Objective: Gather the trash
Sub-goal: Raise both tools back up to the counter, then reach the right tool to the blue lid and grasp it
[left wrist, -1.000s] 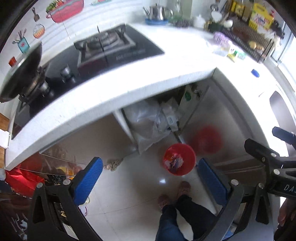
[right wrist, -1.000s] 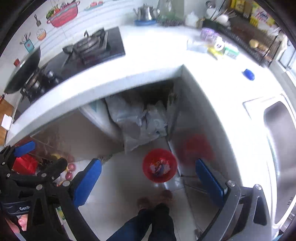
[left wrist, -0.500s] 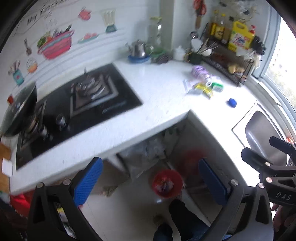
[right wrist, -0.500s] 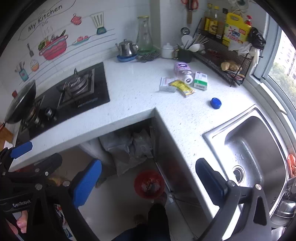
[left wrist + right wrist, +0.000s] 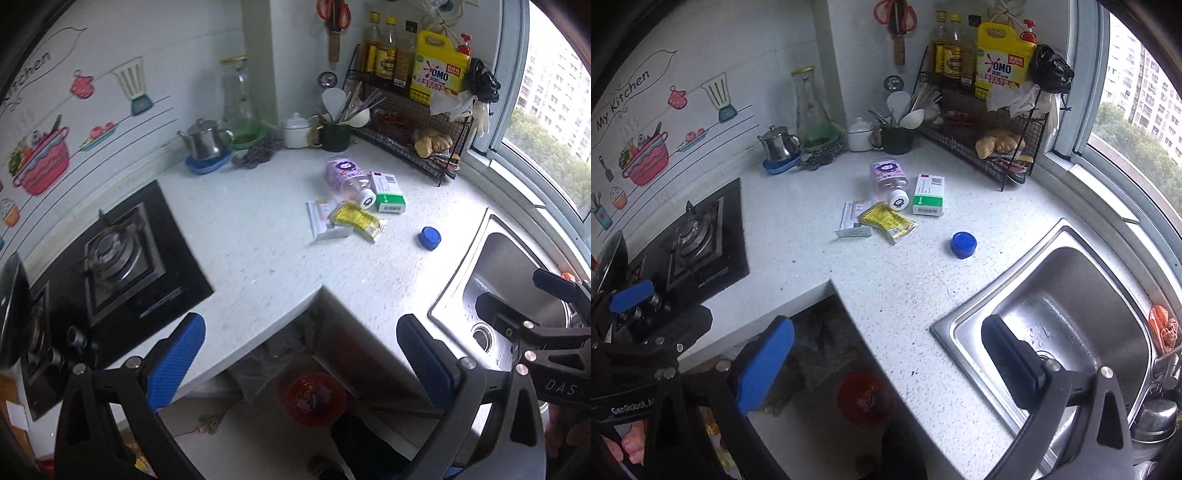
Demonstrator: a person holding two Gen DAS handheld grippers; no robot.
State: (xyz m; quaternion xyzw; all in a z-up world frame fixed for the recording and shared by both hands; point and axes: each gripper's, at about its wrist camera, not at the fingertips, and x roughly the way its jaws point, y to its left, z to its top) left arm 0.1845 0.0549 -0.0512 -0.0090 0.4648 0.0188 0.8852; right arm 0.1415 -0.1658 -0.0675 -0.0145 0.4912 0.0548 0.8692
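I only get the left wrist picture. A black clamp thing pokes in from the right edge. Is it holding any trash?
Observer: No. That is the right gripper; its own camera shows its fingers wide apart, with nothing between them.
Operator: It blocks my view of the sink. Anything in there?
Observer: The sink basin looks bare, with only a few water drops near the drain.
Operator: The wall writing is cut off for me.
Observer: The wall lettering reads "My Kitchen".

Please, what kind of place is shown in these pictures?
A home kitchen, most likely. A gas stove is set into the white counter, a steel sink lies by the window, and a rack holds sauce bottles and detergent.
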